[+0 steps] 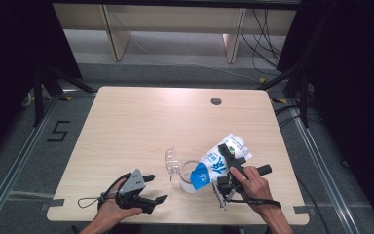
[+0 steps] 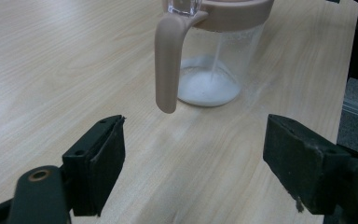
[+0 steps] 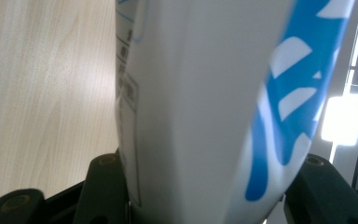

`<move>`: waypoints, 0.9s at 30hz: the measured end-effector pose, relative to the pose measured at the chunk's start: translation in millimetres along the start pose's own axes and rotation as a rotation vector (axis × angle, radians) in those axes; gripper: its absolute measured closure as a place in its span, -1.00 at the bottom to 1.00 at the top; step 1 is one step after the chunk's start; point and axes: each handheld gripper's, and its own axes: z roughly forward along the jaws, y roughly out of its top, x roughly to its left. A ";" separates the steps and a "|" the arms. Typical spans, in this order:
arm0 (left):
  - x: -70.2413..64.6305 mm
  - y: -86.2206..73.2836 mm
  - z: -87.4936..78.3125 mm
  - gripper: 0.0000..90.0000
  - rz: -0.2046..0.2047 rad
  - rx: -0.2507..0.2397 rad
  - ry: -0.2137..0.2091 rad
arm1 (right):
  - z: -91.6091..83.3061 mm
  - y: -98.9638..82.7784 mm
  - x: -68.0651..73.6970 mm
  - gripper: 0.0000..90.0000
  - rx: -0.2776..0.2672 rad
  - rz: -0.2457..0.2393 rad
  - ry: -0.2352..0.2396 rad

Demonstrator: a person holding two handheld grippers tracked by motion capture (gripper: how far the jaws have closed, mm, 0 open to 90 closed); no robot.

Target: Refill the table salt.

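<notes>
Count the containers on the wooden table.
2: a clear plastic jug with a pink rim near the table's front middle, and a white-and-blue carton tilted over it, clamped in the right gripper.

Beyond your claws you have the pale wooden counter [image 1: 126,126], its round cable hole [image 1: 216,101] far ahead of them, and a floor mark "5" [image 1: 58,131] out left.

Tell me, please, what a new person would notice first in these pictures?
First, the blue-and-white carton, tipped over the clear jug near the table's front edge, held in the right hand-held gripper. A thin white stream falls into the jug, and white liquid covers its bottom. The left hand-held gripper waits open, facing the jug's beige handle.
</notes>
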 end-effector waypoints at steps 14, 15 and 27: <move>-0.3 0.1 -0.2 -0.54 -0.008 -0.002 0.000 | 0.4 -0.1 3.5 0.13 -0.005 0.024 -0.017; -0.3 0.0 -0.2 -0.54 -0.007 -0.001 -0.001 | -0.3 0.3 3.0 0.14 0.006 0.025 -0.005; 0.1 0.2 -0.1 -0.54 0.000 -0.001 0.000 | 0.6 -0.4 2.1 0.14 -0.013 0.017 -0.020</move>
